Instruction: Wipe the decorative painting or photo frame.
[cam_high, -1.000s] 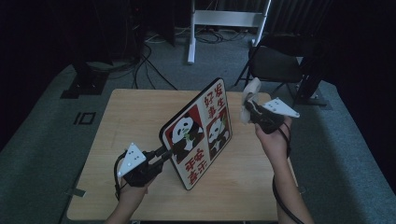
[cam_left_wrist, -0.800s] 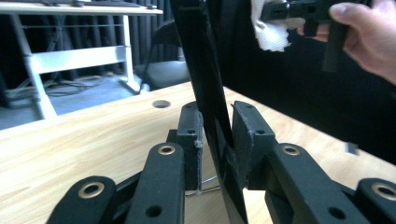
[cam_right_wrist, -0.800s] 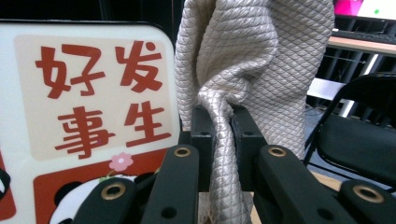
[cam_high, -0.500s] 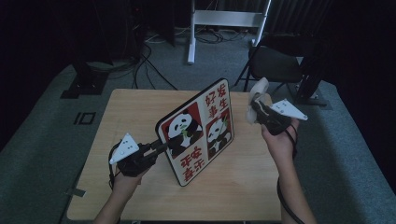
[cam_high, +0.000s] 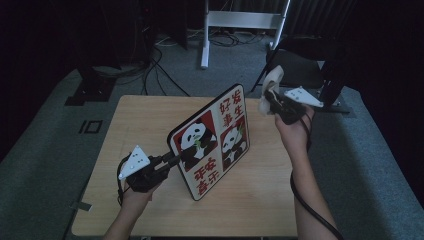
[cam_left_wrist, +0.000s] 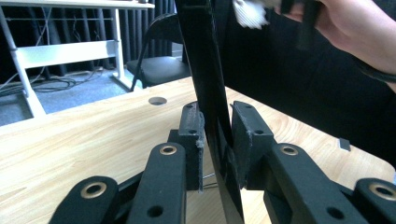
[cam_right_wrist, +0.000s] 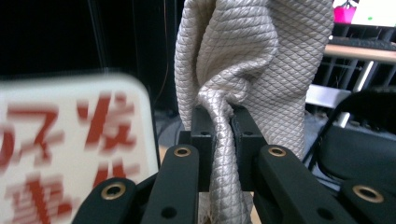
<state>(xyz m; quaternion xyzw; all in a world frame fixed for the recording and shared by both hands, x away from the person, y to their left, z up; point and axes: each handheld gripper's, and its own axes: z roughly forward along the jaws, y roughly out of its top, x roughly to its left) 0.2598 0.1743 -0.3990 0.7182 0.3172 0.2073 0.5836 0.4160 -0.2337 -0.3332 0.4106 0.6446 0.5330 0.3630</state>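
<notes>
A flat board (cam_high: 212, 142) printed with two pandas and red characters stands tilted on its lower edge above the wooden table (cam_high: 145, 120). My left gripper (cam_high: 172, 161) is shut on the board's near left edge; in the left gripper view the dark board edge (cam_left_wrist: 205, 93) runs up between the two pads (cam_left_wrist: 191, 140). My right gripper (cam_high: 267, 97) is raised off the board's far right corner and is shut on a bunched pale quilted cloth (cam_high: 272, 82). In the right gripper view the cloth (cam_right_wrist: 247, 70) is pinched between the pads, with the blurred board (cam_right_wrist: 74, 149) at the left.
A black folding chair (cam_high: 300, 65) stands just behind the table's far right corner. A white metal stand (cam_high: 240, 20) and floor cables lie beyond the table. The tabletop has a small round hole (cam_left_wrist: 158, 100) near the board.
The right gripper with the cloth has lifted up and away from the board's top right corner. The board has shifted and turned slightly in the left gripper's hold.
</notes>
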